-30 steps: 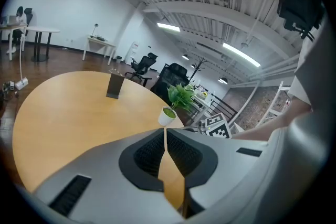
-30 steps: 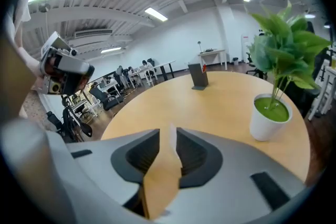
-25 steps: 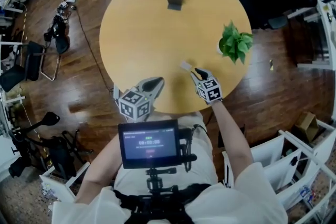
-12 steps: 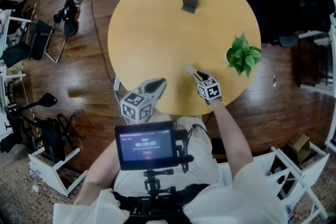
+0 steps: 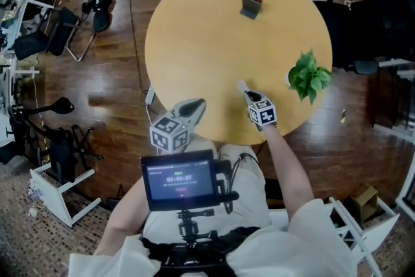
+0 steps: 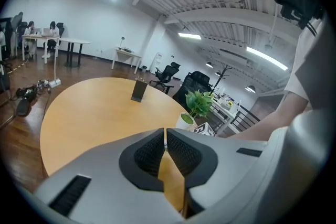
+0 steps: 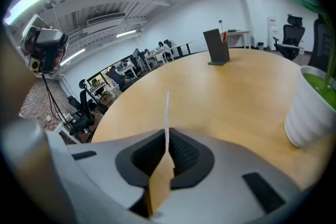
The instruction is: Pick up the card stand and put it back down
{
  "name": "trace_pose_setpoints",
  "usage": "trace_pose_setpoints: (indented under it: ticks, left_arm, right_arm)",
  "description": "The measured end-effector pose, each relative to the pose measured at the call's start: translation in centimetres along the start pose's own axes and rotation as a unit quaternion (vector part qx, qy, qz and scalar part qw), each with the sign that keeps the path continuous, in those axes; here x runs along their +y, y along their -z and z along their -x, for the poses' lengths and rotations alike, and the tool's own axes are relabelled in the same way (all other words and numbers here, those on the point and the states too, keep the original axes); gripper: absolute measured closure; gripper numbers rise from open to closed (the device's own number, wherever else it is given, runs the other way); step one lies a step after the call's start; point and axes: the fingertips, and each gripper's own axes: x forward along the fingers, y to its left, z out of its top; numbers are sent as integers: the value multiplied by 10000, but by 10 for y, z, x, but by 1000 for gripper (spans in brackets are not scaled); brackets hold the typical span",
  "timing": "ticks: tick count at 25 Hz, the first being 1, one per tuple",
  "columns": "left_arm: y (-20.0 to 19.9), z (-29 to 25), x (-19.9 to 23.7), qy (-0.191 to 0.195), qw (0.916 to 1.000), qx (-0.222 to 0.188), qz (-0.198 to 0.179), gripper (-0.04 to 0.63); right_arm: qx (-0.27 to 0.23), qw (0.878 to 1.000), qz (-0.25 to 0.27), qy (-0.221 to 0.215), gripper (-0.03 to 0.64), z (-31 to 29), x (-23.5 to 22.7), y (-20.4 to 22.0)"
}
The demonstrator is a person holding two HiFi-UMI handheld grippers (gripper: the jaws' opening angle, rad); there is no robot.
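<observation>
The card stand [image 5: 251, 6] is a small dark holder with something red behind it, upright at the far side of the round wooden table [image 5: 194, 42]. It also shows in the left gripper view [image 6: 138, 90] and the right gripper view [image 7: 216, 46]. My right gripper [image 5: 249, 95] is low over the near right part of the table, far from the stand. Its jaws have just been closing and now pinch a thin white card [image 7: 167, 113], which stands edge-on between the pads [image 7: 181, 152]. My left gripper [image 5: 192, 107] hovers at the near table edge, shut and holding nothing [image 6: 165, 136].
A potted green plant [image 5: 310, 76] in a white pot [image 7: 310, 107] stands at the table's right edge, close to my right gripper. Chairs and cables [image 5: 104, 0] lie on the floor at the left, and a black office chair [image 5: 382, 16] stands at the right.
My right gripper has sunk a little toward the table with the white card at its tip. The left gripper has hardly shifted. The whole head view has drifted.
</observation>
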Motion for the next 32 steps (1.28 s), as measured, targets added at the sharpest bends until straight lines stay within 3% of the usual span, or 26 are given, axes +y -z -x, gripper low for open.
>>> trace_pose_setpoints:
  ticks: [6,17,32]
  left_arm:
    - [-3,3,-7,-66,9998,-192,49,589]
    - [-33,-16,-31,330,9979,-555,-34,589]
    - [-81,-8,-52,837,9933,-770,-212,589]
  right_arm:
    - [-148,9998,117,-63,581,23,4,-12]
    - [-482,9986,95,-195,583,114,7,-36]
    - [-959,9935,590,-142,583,212,42,-115]
